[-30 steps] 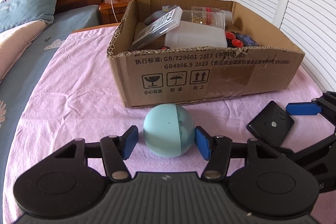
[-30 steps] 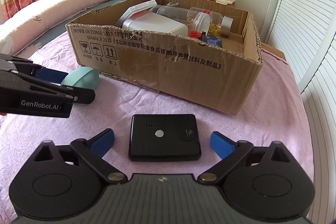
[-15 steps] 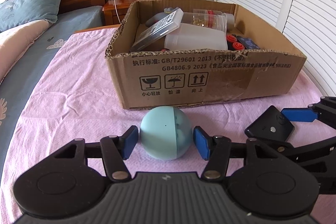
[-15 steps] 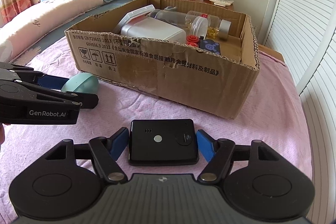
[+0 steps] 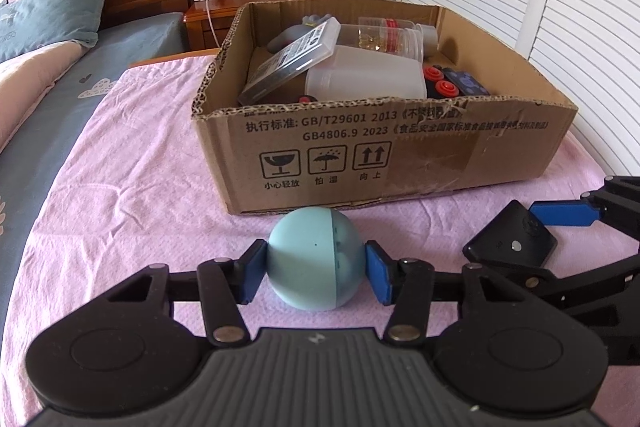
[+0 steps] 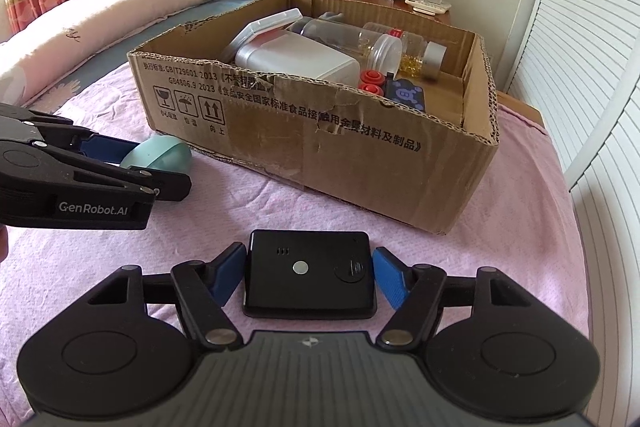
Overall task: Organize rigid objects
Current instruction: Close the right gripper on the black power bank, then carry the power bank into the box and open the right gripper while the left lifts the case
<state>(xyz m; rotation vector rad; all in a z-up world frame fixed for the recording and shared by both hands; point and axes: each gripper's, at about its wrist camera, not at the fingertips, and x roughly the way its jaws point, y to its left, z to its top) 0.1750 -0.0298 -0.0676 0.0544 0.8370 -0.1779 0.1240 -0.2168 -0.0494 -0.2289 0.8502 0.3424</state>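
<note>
We record a bedroom, the bed spread with a pink sheet point(image 5: 132, 183). A cardboard box point(image 5: 400, 151) sits mid-sheet, already part-filled. Before its near wall, the left gripper point(image 5: 316, 273) is closing, pads touching the blue ball point(image 5: 316, 263); the right gripper point(image 6: 308, 275) is closing, pads against the black device point(image 6: 310, 273). Both point steeply downward, evidently positioned for boxing.
</note>
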